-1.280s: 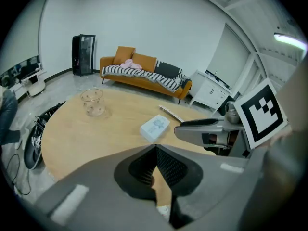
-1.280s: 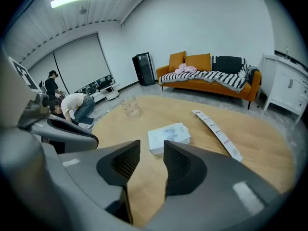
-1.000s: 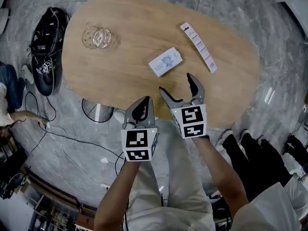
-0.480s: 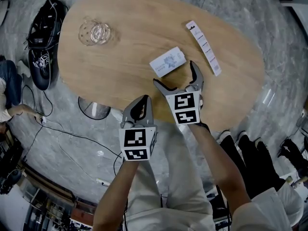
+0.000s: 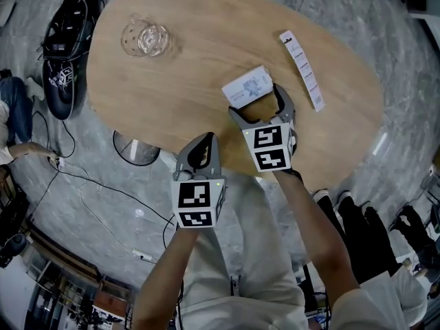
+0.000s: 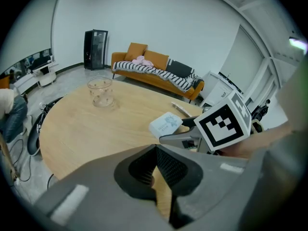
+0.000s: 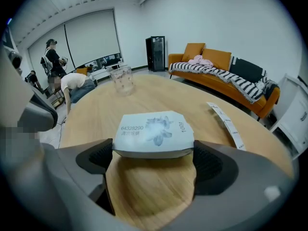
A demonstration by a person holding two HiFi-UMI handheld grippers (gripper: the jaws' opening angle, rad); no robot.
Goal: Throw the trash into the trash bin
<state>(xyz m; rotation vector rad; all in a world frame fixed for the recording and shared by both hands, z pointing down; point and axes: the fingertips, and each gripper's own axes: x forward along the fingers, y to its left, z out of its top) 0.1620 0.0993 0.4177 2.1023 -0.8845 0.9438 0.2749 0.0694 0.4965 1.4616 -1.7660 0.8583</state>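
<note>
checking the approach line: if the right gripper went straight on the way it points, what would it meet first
The white tissue packet, lying flat on the wooden table directly ahead, its near edge between the right gripper's open jaws. Whether the pads touch it is unclear.

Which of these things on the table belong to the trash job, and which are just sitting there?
Job in hand: white packet, between the open jaws of the right tool; probably the paper strip too.
Just lying about: glass cup; black bag on the floor.
</note>
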